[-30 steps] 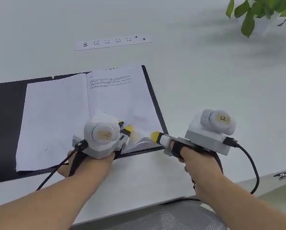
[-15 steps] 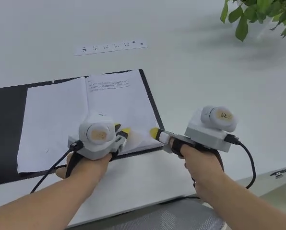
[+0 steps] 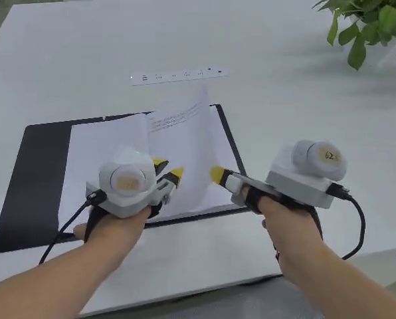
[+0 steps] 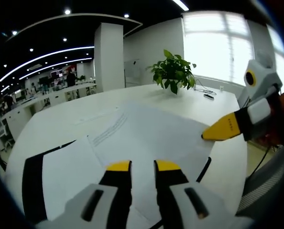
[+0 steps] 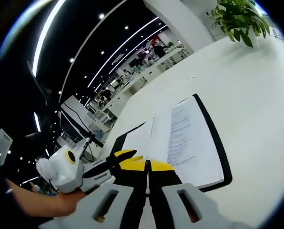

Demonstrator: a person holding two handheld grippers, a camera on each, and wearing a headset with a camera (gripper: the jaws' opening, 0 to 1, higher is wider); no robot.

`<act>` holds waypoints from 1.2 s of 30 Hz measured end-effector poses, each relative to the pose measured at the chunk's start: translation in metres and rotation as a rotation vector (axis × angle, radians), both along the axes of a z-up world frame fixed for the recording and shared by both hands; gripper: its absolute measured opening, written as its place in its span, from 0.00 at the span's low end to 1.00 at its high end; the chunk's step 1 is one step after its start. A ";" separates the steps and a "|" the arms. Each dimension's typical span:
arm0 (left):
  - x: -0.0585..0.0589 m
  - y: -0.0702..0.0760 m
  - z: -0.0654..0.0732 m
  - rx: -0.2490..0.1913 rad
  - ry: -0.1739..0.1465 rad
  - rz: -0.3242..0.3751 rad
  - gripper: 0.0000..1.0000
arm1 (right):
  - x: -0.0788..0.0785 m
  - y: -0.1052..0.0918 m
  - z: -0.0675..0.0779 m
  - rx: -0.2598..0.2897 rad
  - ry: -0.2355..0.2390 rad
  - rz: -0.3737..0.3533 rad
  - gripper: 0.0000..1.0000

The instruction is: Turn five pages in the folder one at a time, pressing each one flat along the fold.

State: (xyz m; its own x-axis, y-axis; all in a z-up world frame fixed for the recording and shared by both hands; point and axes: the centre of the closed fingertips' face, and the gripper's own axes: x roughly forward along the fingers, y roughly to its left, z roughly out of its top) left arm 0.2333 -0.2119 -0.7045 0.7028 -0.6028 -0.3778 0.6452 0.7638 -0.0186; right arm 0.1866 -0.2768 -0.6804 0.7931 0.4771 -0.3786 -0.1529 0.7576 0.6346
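A black folder (image 3: pixel 32 179) lies open on the white table, with white pages on both sides. One printed page (image 3: pixel 191 146) stands lifted and curved above the right-hand stack. My right gripper (image 3: pixel 216 175) is shut on that page's lower outer edge; in the right gripper view its jaws (image 5: pixel 147 165) are closed tight together. In the left gripper view the page (image 4: pixel 151 133) slopes up and the right gripper's yellow tip (image 4: pixel 213 132) touches its edge. My left gripper (image 3: pixel 168 168) hovers over the fold near the folder's front edge, jaws (image 4: pixel 142 166) a little apart with nothing between them.
A white power strip (image 3: pixel 178 74) lies behind the folder. A green potted plant (image 3: pixel 371 23) stands at the far right. The table's front edge runs close below both hands, with cables trailing from each gripper.
The right-hand page, flat a second ago, has risen off the stack with my right gripper at its edge. My left gripper has stayed near the fold. The headset view has shifted.
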 end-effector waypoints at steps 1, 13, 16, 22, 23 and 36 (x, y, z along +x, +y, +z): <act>0.001 0.004 0.004 -0.008 -0.010 0.008 0.18 | 0.000 0.004 0.002 0.006 -0.004 0.005 0.00; -0.003 0.081 0.041 -0.057 -0.077 0.111 0.18 | 0.007 0.061 0.025 0.000 -0.060 0.084 0.00; -0.003 0.097 0.050 -0.066 -0.096 0.134 0.19 | 0.009 0.074 0.028 -0.002 -0.067 0.102 0.00; -0.007 0.127 0.067 -0.078 -0.129 0.171 0.19 | 0.011 0.110 0.029 -0.009 -0.066 0.153 0.00; -0.008 0.131 0.068 -0.076 -0.130 0.177 0.18 | 0.011 0.114 0.028 -0.010 -0.064 0.159 0.00; -0.011 0.174 0.086 -0.109 -0.171 0.234 0.19 | 0.014 0.183 0.009 -0.059 -0.020 0.261 0.00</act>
